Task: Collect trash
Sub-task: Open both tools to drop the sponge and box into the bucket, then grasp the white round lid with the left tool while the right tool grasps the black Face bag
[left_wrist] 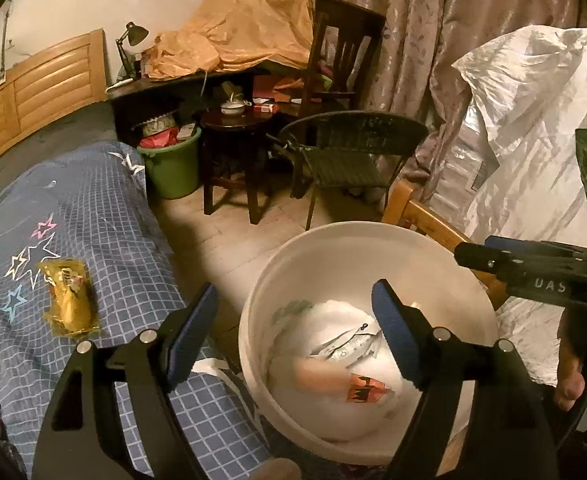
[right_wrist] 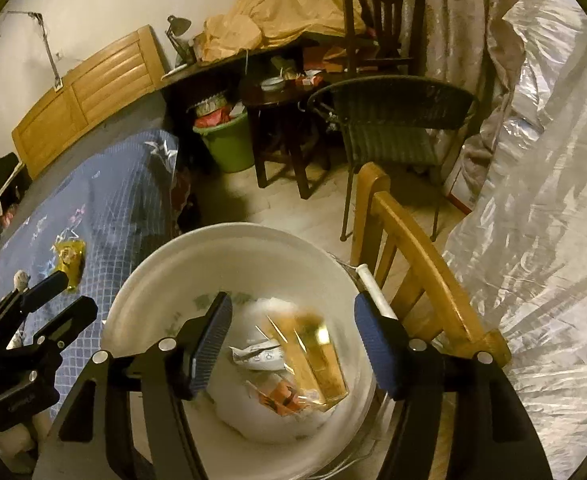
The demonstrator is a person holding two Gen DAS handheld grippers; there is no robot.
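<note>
A yellow wrapper (left_wrist: 69, 300) lies on the blue checked bedspread (left_wrist: 105, 216).

Pretty clearly someone's lived-in bedroom: a bed with a blue checked star-print duvet (left_wrist: 93, 216) fills the lower left, with a slatted wooden headboard (left_wrist: 41, 84) against the wall at upper left. Top centre there's a cluttered desk (left_wrist: 181, 84) with a desk lamp (left_wrist: 131, 38), patterned curtains (left_wrist: 433, 20) at upper right, plus a dark wicker chair (left_wrist: 349, 152) and green bucket (left_wrist: 171, 168) mid-frame.
</note>
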